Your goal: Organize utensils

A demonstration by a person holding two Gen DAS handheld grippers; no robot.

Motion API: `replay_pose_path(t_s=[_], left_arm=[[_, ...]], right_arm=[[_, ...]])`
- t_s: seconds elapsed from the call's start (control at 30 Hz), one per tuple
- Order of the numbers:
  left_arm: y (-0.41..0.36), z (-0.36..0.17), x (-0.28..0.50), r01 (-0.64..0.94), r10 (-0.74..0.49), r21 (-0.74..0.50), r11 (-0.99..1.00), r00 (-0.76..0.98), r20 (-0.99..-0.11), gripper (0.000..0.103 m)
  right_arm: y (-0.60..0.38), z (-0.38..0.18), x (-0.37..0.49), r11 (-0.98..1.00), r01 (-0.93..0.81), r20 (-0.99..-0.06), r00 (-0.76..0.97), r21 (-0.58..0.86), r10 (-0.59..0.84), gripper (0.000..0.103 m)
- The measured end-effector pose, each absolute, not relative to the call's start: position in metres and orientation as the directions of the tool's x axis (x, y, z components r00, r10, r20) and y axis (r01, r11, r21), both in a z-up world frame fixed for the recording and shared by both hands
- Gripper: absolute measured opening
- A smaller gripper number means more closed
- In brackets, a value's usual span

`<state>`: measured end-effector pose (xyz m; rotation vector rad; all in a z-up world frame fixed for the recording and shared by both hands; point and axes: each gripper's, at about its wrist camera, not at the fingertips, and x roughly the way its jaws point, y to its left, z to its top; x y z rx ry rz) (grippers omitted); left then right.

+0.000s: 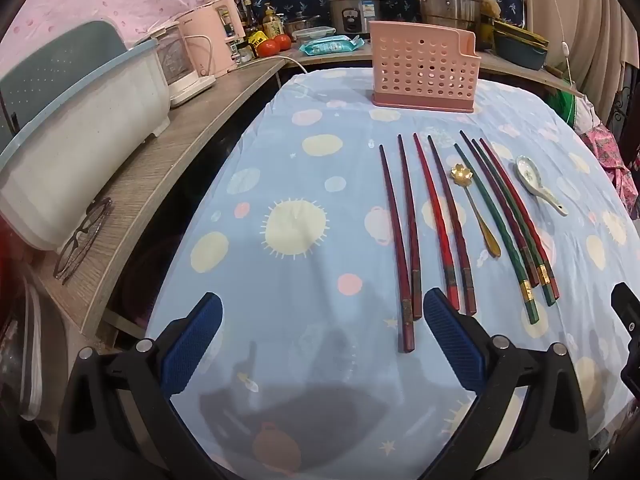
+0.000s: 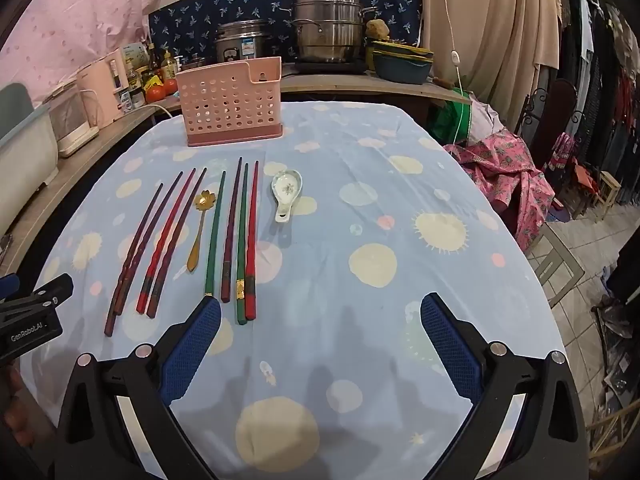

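Note:
Several chopsticks (image 1: 440, 220) in dark red, red and green lie side by side on the blue tablecloth (image 1: 280, 160); they also show in the right wrist view (image 2: 208, 236). A gold flower-shaped spoon (image 1: 474, 208) (image 2: 200, 224) lies among them. A white ceramic spoon (image 1: 538, 184) (image 2: 286, 192) lies to their right. A pink perforated utensil holder (image 1: 422, 70) (image 2: 230, 100) stands upright at the table's far side. My left gripper (image 1: 322, 312) is open and empty, near the chopsticks' near ends. My right gripper (image 2: 320, 312) is open and empty, right of those ends.
A wooden counter (image 1: 160, 168) runs along the left with a white dish bin (image 1: 80, 136), glasses (image 1: 82, 236) and a pink kettle (image 1: 210, 40). Steel pots (image 2: 326, 24) stand behind the table. A pink cloth (image 2: 500, 168) hangs off the table's right.

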<state>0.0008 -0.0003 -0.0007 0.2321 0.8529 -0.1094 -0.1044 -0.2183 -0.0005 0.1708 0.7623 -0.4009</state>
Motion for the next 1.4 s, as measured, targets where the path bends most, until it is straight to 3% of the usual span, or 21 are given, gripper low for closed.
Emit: replay_pose_path(t_s=[1.4], left_arm=[[0.000, -0.004, -0.003, 0.195, 0.001, 0.165, 0.967, 0.643, -0.766, 0.096]], right_arm=[[-0.214, 0.000, -0.106, 0.914, 0.405, -0.706, 0.652, 0.013, -0.278, 0.096]])
